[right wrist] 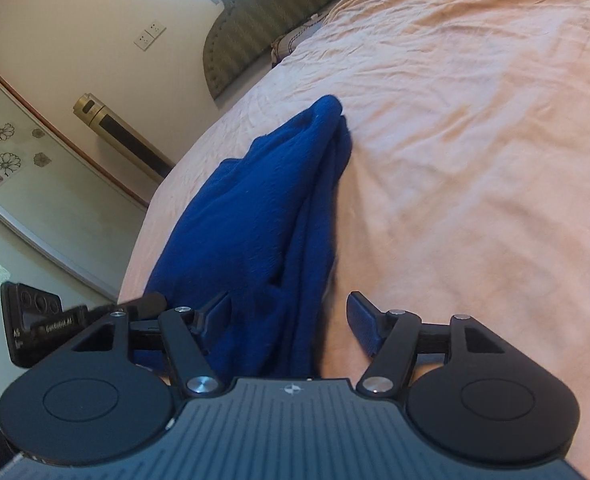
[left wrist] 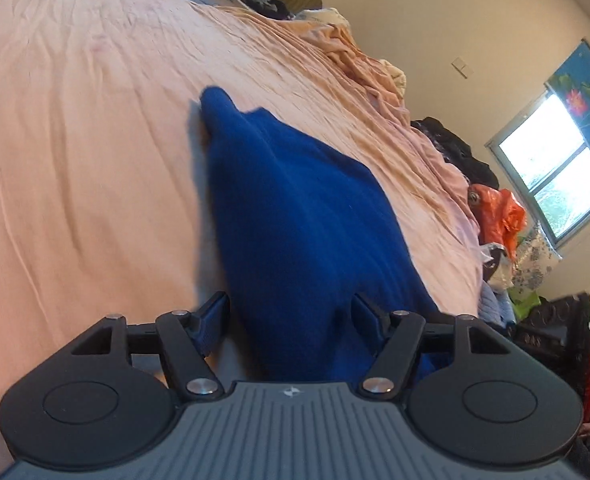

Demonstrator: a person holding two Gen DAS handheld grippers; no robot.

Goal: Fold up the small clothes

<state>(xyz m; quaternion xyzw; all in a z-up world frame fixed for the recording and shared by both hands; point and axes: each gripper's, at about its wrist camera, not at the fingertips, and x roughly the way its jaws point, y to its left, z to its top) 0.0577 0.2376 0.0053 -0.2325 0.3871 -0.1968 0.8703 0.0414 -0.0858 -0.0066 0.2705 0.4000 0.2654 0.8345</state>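
We have the blue garment (left wrist: 295, 216) lying on the bed (left wrist: 75, 140), its pink sheet giving a broad flat place to fold. It is bunched into a long ridge running away from us, its near end passing between each claw's fingers. The left claw (left wrist: 291, 320) and right claw (right wrist: 291, 316) both stand wide open, gripping nothing. We judge they straddle the near edge so each can take hold there.

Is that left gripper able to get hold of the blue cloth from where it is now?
Probably yes. The left gripper is open, and the blue cloth already lies between its fingers on the pink bed sheet. Nothing blocks it; closing should catch the near edge.
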